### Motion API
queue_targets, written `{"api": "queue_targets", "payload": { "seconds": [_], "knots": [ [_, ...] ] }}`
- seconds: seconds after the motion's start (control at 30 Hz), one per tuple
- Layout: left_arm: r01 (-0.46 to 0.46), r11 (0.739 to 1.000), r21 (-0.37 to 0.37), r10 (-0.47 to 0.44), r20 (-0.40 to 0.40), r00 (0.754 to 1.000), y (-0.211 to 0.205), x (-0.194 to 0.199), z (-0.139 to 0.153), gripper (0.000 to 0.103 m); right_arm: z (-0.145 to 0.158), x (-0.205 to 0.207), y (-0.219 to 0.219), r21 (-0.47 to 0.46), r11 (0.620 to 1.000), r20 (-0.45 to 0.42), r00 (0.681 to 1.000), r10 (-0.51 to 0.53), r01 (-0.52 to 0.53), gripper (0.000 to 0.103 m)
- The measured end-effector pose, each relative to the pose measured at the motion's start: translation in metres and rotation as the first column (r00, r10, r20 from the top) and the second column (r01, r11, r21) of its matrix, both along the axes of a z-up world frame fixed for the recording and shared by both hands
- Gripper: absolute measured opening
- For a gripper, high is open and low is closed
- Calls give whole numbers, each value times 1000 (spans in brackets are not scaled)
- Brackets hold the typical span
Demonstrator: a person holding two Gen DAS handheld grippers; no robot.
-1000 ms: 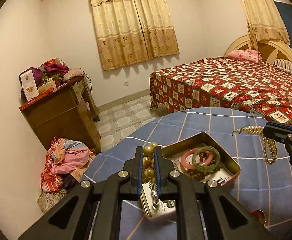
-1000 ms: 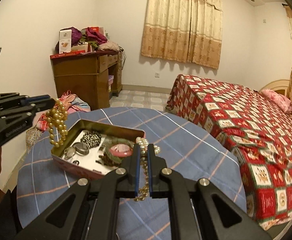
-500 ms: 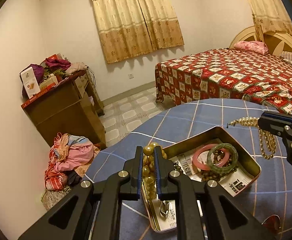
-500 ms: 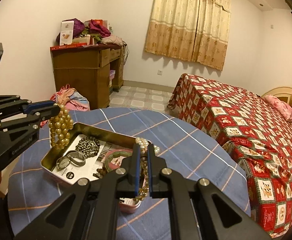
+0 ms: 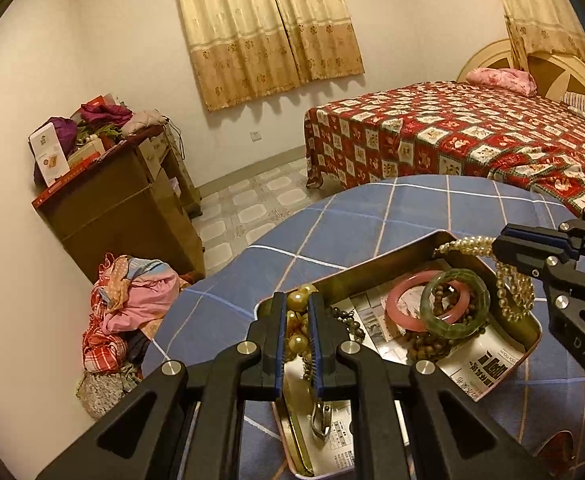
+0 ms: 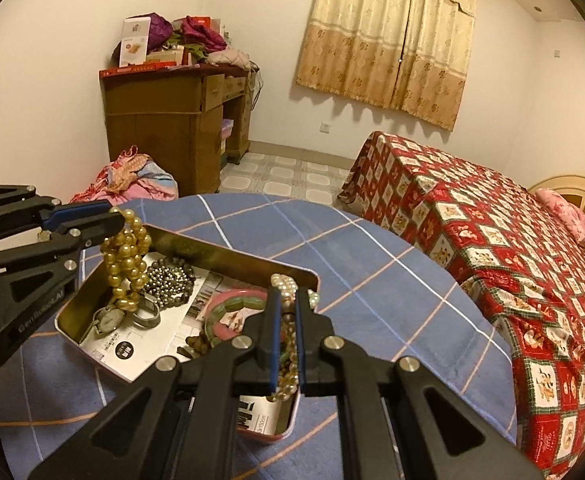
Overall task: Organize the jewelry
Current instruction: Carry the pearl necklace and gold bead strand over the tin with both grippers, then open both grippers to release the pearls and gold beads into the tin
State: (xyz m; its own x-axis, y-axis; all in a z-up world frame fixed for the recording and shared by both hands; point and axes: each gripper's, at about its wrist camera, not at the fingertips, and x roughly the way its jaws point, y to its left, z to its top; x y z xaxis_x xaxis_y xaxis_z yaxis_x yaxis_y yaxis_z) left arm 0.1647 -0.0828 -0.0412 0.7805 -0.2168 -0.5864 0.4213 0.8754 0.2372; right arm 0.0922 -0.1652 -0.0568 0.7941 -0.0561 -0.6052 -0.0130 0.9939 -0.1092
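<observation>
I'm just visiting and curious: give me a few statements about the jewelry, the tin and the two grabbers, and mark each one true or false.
1. The left gripper is shut on a gold bead necklace. True.
2. The right gripper is open and holds nothing. False: it is shut on a white pearl necklace.
3. A green jade bangle leans on a pink bangle inside the rectangular metal tin. True.
4. The tin sits on the red patterned bed. False: it sits on the blue checked tablecloth.
5. A silver wristwatch lies in the tin. True.

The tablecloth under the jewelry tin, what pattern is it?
Blue tablecloth with a white-and-orange line grid, clearest in the right wrist view.
</observation>
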Motion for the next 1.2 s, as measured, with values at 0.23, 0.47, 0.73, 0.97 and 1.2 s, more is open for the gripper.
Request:
{"api": "queue_targets", "payload": {
  "seconds": [0.23, 0.47, 0.73, 0.97, 1.2],
  "knots": [
    [3, 1000, 13, -3, -13, 1000, -2, 6, -7, 10, -11, 7, 5, -3, 1000, -29, 999, 13, -13, 8],
    [10, 1000, 17, -10, -38, 999, -4, 10, -16, 10, -16, 12, 9, -3, 1000, -47, 999, 18, -18, 8],
    [21, 999, 25, -19, -58, 998, -7, 10, -24, 10, -20, 13, 9, -2, 1000, -61, 998, 21, -22, 8],
    [18, 999, 36, -16, -60, 998, -4, 8, -26, 11, -22, 11, 10, 0, 1000, -69, 997, 27, -27, 8],
    [4, 998, 62, 0, -56, 998, -2, -6, -25, 32, -24, 0, 11, 19, 999, -85, 995, 49, -48, 47]
  ]
}}
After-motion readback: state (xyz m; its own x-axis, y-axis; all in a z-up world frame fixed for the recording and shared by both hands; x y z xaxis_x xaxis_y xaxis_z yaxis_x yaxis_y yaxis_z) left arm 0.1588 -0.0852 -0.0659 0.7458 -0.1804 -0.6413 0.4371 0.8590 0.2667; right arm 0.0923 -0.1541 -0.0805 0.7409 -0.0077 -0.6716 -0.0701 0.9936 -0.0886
